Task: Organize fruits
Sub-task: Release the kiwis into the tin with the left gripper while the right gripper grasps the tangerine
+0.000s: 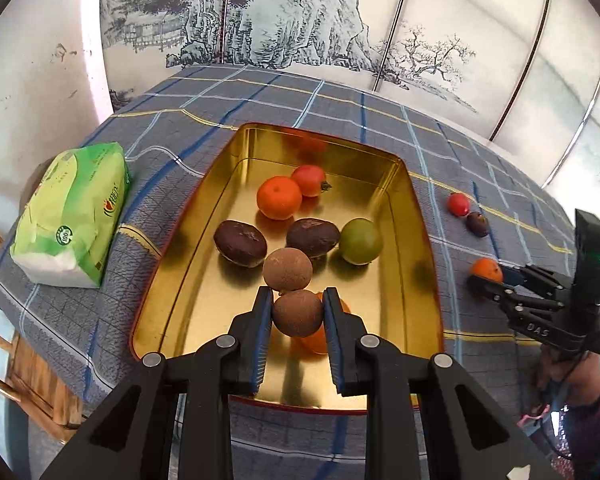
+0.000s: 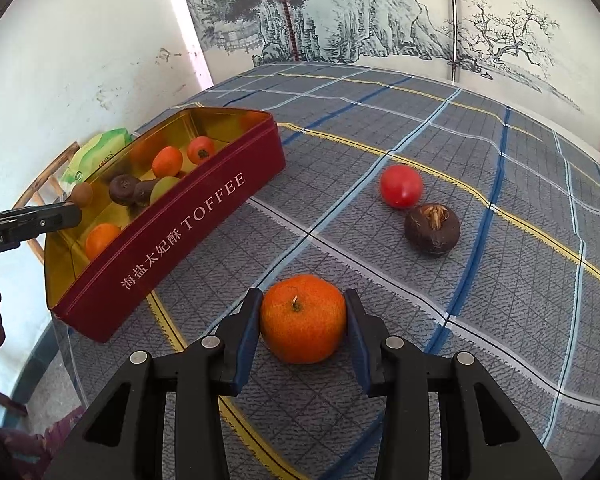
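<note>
- Left tool (image 1: 298,300) is clamped on a round, matte brown fruit (image 1: 298,313), blue ribbed pads touching both sides, held over the near end of the tin (image 1: 420,216).
- The tin is a rectangular metal box, shiny gold inside, dark red outside with "TOFFEE" printed on the wall facing the right tool.
- Off to the left tool's left there's a soft green plastic packet (image 1: 74,216) lying on the counter's checked cloth (image 1: 340,104).
- Just ahead of the left tool: another dusty brown ball (image 1: 287,269), two dark oval wrinkly fruits (image 1: 240,243), a smooth green one (image 1: 360,241), then a pebbly mandarin (image 1: 279,197) and a glossy red tomato (image 1: 309,180) further back. An orange one (image 1: 316,340) sits under the held fruit.
- Right tool (image 2: 303,322) is closed around a dimpled mandarin on the cloth (image 2: 303,324); both pads look to be in contact, and it's resting on the counter, outside the tin.
- Ahead and to the right of that tool: a dark rough bulb-shaped fruit (image 2: 432,229) and a shiny red tomato on the cloth (image 2: 401,185), about touching each other.
</note>
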The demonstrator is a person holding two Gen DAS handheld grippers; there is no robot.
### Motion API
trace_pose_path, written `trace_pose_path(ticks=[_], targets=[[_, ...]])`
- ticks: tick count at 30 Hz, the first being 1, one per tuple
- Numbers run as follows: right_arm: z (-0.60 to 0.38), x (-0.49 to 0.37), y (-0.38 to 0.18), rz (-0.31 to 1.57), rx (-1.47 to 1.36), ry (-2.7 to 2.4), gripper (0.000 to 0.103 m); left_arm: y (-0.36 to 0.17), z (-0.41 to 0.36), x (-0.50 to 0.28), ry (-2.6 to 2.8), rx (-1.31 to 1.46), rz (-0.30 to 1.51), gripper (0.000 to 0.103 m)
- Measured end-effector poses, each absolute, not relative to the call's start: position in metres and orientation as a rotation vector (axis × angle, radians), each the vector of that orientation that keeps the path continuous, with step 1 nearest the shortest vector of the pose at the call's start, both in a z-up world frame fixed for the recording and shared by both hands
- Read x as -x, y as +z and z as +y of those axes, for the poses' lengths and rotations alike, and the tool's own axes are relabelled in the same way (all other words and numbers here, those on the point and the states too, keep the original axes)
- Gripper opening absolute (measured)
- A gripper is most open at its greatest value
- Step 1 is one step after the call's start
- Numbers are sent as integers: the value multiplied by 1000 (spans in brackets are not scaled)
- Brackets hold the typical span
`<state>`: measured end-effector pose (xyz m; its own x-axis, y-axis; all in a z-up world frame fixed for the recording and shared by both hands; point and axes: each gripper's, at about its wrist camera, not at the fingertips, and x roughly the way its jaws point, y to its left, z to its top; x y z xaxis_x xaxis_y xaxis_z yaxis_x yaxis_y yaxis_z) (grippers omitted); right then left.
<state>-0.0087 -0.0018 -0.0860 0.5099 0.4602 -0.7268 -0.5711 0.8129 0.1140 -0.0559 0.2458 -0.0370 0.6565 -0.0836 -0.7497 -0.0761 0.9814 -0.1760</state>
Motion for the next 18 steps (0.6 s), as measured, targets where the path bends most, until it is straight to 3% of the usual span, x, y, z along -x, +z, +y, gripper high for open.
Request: trace_pose_path(ticks=[18], targets=[[-1,9,-86,829,149,623,41,-50,241,52,42,104,859,23]])
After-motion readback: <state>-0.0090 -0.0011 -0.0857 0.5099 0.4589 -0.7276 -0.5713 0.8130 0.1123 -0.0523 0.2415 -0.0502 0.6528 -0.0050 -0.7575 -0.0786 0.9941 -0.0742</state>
